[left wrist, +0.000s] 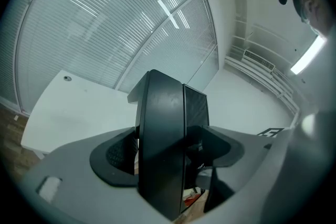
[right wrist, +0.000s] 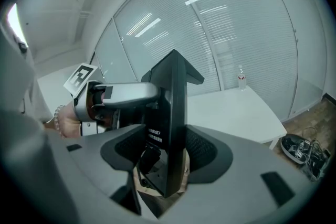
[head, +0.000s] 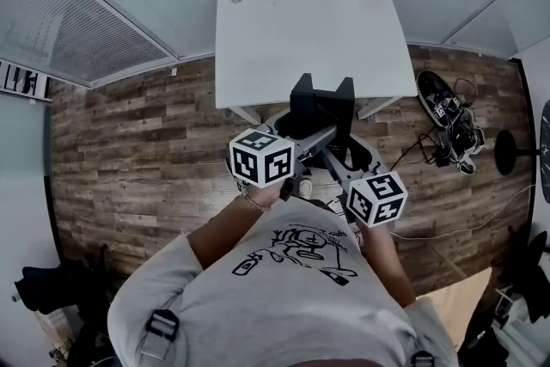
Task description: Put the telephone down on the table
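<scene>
Clamping of the black telephone (head: 322,109) is seen at both tongs: the left tongs (left wrist: 167,150) are closed on its thick body, viewed edge-on, and the right tongs (right wrist: 167,157) are closed on its thin upright panel. Both forearms are reached forward from the chest with elbows bent. The left hand (head: 268,192) is kept low, and the two marker cubes are drawn close together so that the tongs converge on the telephone from either side. The telephone is held upright in the air at the near edge of the white desk (head: 284,39), not resting on it.

The whole desk outline, the wood floor (head: 137,150) and shoes (head: 440,99) with cables at the right are given by the head view only. The left tongs are shown from the side only in the right gripper view, pressed on the telephone with a braceleted wrist behind. A bottle (right wrist: 241,80) on the far desk corner is seen there and from the head, not in the left gripper view.
</scene>
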`<state>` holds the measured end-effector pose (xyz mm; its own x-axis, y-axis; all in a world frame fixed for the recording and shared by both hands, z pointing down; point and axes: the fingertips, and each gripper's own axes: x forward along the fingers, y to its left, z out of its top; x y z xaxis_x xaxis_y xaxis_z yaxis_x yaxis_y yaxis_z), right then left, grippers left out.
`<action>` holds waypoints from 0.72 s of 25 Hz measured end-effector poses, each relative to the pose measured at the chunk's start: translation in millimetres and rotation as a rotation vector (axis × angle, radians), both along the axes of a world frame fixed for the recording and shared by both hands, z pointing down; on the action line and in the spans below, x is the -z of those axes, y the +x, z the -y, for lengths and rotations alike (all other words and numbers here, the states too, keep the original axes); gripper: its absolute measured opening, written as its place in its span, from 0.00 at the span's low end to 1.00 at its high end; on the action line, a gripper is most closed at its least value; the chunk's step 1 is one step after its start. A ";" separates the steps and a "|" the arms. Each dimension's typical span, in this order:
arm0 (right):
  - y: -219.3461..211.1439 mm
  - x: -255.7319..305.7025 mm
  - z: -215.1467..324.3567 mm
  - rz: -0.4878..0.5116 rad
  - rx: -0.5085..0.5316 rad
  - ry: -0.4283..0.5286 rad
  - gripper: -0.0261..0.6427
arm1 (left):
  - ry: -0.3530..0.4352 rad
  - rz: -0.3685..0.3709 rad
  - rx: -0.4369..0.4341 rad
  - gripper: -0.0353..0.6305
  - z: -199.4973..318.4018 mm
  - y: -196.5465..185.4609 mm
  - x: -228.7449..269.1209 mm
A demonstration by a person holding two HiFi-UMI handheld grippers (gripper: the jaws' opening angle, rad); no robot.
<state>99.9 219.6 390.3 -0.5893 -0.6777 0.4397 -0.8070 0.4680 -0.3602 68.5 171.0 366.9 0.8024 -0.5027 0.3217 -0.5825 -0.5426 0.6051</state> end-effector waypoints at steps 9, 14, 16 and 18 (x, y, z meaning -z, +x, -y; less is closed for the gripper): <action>-8.7 -5.3 83.2 -0.002 0.015 -0.003 0.38 | 0.001 -0.004 0.015 0.62 82.6 -9.3 -5.1; -23.4 -3.6 140.1 -0.007 0.027 0.000 0.38 | 0.004 -0.009 0.029 0.62 139.0 -24.8 -3.5; -29.1 -2.7 163.5 -0.008 0.033 -0.001 0.38 | 0.003 -0.010 0.035 0.62 162.3 -30.8 -2.7; -34.0 -1.3 187.2 -0.010 0.040 -0.001 0.38 | 0.003 -0.012 0.041 0.62 185.8 -36.1 -1.3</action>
